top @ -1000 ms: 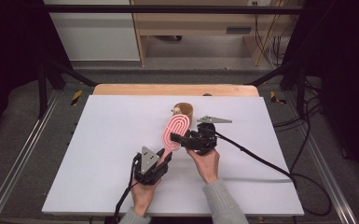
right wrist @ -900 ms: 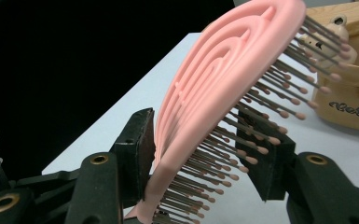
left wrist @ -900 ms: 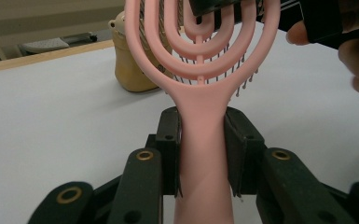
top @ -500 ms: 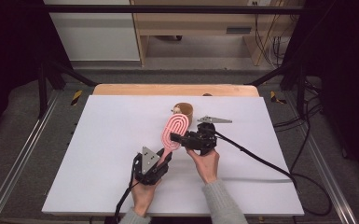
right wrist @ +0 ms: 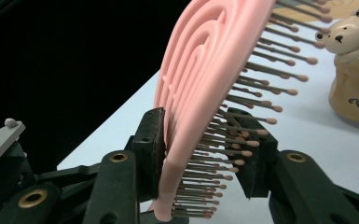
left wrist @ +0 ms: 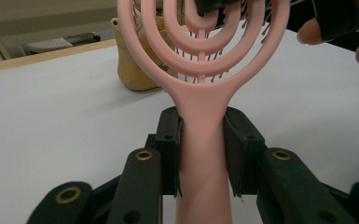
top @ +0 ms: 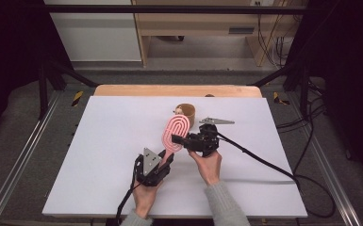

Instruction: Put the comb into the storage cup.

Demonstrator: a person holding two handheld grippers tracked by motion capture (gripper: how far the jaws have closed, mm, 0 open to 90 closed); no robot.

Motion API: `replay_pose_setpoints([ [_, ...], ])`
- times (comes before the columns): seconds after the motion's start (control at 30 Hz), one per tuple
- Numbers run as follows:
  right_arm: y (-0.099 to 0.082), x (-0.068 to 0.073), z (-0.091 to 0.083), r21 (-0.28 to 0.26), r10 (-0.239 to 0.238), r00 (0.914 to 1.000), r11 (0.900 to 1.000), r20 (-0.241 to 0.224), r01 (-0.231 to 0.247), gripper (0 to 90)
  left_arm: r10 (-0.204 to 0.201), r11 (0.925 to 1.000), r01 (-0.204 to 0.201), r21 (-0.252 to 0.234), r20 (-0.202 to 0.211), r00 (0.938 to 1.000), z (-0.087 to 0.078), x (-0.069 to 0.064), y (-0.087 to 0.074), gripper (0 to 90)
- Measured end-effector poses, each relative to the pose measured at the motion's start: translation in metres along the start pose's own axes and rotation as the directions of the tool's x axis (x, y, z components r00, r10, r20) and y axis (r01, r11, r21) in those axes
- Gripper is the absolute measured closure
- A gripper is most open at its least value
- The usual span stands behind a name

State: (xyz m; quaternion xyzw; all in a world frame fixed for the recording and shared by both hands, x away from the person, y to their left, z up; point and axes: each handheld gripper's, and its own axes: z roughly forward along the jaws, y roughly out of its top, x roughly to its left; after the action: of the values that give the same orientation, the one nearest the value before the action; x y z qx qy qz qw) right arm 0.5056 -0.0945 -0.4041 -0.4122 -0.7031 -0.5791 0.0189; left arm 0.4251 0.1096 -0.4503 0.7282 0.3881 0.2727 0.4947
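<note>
A pink hairbrush (top: 177, 129) with a looped head is held just above the white table, its handle towards the person. My left gripper (top: 166, 160) is shut on the handle; in the left gripper view both pads (left wrist: 170, 140) press the handle's (left wrist: 200, 158) sides. My right gripper (top: 177, 140) comes in from the right at the head's lower part. Its jaws have just been closing with the brush head (right wrist: 200, 60) between them. One pad (right wrist: 151, 140) lies on the smooth back and the other meets the bristle tips.
A tan cup with a small bear figure (top: 186, 112) stands just beyond the brush head, also near it in the right gripper view (right wrist: 354, 88). A wooden strip (top: 177, 90) lines the table's far edge. The right gripper's cable (top: 264, 162) trails off to the right.
</note>
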Motion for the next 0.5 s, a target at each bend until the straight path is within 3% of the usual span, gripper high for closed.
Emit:
replay_pose_setpoints([
  [0.5, -0.0002, 0.001, -0.0014, 0.005, -0.007, 0.9992, 1.0, -0.04, 0.007, 62.7, -0.011, 0.9999, 0.011, -0.001, 0.017, 0.9998, 0.0009, 0.0014, -0.0001, 68.9],
])
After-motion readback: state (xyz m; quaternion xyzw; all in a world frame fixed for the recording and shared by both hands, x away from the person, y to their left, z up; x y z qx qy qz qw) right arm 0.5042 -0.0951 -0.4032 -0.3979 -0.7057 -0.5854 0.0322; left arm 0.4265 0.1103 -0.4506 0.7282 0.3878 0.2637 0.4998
